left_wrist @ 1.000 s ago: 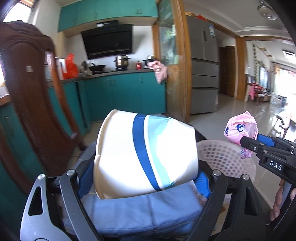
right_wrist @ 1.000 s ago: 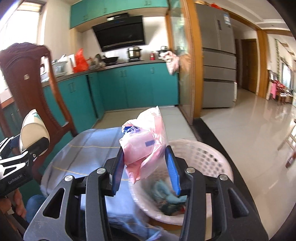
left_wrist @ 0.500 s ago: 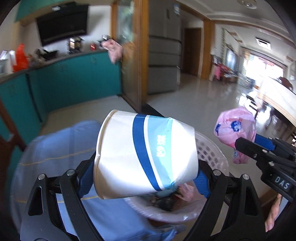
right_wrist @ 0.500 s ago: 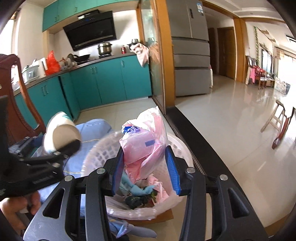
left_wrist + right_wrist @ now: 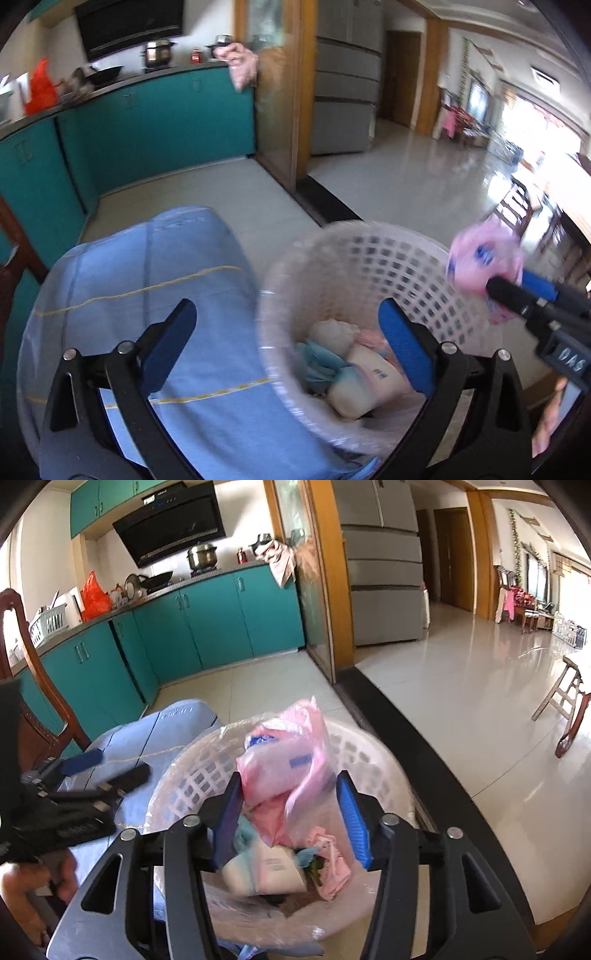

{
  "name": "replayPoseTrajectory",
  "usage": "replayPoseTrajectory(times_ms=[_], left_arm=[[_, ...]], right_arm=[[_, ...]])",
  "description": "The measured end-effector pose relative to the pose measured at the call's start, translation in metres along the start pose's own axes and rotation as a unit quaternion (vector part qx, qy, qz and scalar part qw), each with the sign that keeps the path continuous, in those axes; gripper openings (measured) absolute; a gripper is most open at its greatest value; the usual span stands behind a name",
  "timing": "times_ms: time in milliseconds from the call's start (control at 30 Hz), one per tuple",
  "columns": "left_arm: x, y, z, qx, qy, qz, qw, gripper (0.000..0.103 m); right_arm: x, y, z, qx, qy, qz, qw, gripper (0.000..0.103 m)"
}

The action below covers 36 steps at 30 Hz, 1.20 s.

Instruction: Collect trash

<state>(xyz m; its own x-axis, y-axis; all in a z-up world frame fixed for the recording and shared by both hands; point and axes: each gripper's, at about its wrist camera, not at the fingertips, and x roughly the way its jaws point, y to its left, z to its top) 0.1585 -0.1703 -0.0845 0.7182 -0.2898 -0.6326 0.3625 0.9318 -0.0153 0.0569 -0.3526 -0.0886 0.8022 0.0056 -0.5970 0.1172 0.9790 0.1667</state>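
The lower wall of the white lattice plastic basket (image 5: 373, 273) is cut off by the gripper frames, and its contents blur together. The left gripper (image 5: 286, 345) has just been opening; its jaws stand wide over the basket's near rim, empty. The white paper cup with blue stripes (image 5: 364, 384) lies inside the basket. The right gripper (image 5: 290, 814) has just been opening too; the crumpled pink plastic bag (image 5: 284, 760) hangs between its jaws above the basket, touching the left pad (image 5: 231, 812) only.
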Motion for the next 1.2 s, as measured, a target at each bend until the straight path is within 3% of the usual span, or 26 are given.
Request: replayPoseTrajectory(times_ms=[133,233,300,433,567,767,867,1000,1200], left_arm=[[-0.028,0.024,-0.003,-0.022,-0.027,0.03,0.9989,0.1],[-0.06,0.035,-0.013,-0.031,-0.051,0.064,0.9962,0.1],[-0.084,0.039,-0.021,-0.037,-0.069,0.089,0.9929,0.1],[-0.142,0.041,-0.039,-0.048,-0.107,0.12,0.9858,0.1],[-0.203,0.04,-0.059,-0.06,-0.138,0.155,0.9763,0.1],[-0.262,0.036,-0.074,-0.06,-0.144,0.179,0.9714,0.1],[-0.278,0.036,-0.079,-0.064,-0.149,0.176,0.971,0.1],[-0.294,0.032,-0.084,-0.061,-0.167,0.196,0.9643,0.1],[-0.301,0.03,-0.087,-0.058,-0.173,0.185,0.9656,0.1]], right_arm=[[0.003,0.009,-0.001,0.001,0.007,-0.001,1.0,0.075],[-0.008,0.013,-0.003,0.007,-0.001,0.006,1.0,0.079],[-0.022,0.022,-0.004,0.001,-0.016,0.004,1.0,0.083],[-0.068,0.052,-0.009,-0.036,-0.078,-0.018,0.996,0.1],[-0.118,0.087,-0.021,-0.081,-0.13,-0.036,0.988,0.1],[-0.165,0.112,-0.038,-0.094,-0.152,-0.027,0.984,0.1],[-0.18,0.118,-0.041,-0.095,-0.162,-0.028,0.982,0.1],[-0.194,0.123,-0.046,-0.096,-0.177,-0.029,0.979,0.1],[-0.199,0.127,-0.048,-0.091,-0.181,-0.032,0.979,0.1]])
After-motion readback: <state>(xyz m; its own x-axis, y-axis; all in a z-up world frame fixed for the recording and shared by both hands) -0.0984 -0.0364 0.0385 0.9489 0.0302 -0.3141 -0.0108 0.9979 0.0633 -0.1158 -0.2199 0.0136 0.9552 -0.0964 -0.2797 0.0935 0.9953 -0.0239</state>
